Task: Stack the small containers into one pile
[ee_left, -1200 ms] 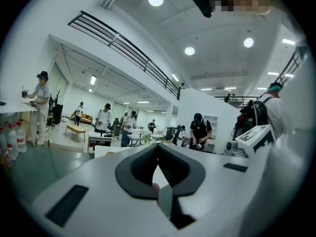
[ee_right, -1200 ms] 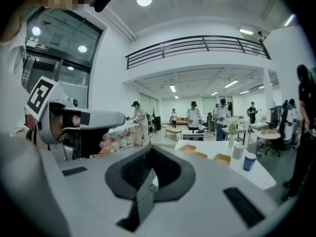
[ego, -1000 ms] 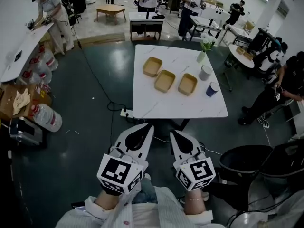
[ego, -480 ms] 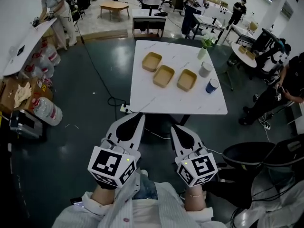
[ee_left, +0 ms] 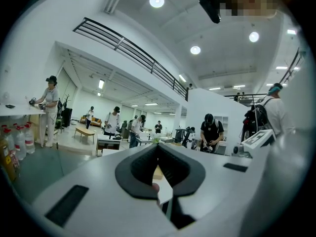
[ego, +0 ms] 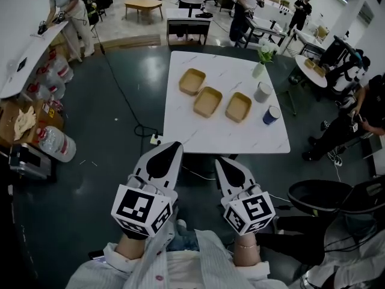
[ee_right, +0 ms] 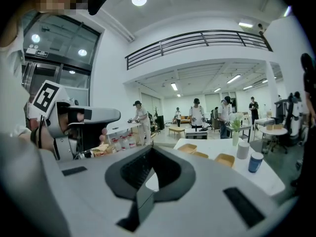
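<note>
Three shallow tan containers sit apart in a diagonal row on a white table (ego: 198, 134): one at the far left (ego: 192, 81), one in the middle (ego: 207, 102), one at the right (ego: 238, 107). My left gripper (ego: 170, 146) and right gripper (ego: 221, 163) are held side by side over the dark floor, short of the table's near edge, both shut and empty. In the right gripper view the containers (ee_right: 224, 159) lie ahead beyond the shut jaw tips (ee_right: 150, 149). In the left gripper view the jaw tips (ee_left: 158, 146) are together and hide most of the table.
A grey cup (ego: 261, 92), a blue cup (ego: 270, 114) and a vase with a plant (ego: 258, 70) stand along the table's right side. A power strip (ego: 157, 141) with a cable lies by the table's near left corner. A black chair (ego: 328, 197) stands at the right; people work around the room.
Both grippers have moved forward toward the table's near edge, the left one also shifting left. The containers have not moved.
</note>
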The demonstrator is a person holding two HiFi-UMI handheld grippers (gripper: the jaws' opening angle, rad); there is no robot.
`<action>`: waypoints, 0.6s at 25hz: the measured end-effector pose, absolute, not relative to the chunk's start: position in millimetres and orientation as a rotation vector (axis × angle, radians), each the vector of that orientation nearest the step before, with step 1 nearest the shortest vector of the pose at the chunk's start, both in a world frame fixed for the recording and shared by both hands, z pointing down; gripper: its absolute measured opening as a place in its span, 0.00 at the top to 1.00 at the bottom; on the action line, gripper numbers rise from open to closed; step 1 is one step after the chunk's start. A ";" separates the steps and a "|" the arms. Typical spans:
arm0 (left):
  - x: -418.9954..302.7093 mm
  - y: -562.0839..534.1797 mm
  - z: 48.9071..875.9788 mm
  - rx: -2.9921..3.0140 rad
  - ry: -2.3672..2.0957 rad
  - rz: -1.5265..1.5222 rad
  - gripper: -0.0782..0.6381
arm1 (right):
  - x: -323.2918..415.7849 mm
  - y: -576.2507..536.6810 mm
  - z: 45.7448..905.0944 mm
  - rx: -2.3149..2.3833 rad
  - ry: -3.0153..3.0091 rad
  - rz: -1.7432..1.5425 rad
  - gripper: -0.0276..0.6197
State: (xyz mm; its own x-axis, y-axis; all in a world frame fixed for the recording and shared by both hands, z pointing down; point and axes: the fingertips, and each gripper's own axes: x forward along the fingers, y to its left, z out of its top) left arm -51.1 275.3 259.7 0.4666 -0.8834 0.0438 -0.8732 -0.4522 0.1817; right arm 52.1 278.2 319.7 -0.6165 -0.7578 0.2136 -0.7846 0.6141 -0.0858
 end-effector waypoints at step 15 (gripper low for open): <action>-98.5 106.4 261.8 2.580 -1.404 -0.032 0.87 | 3.5 121.2 328.4 1.364 -2.591 0.329 0.94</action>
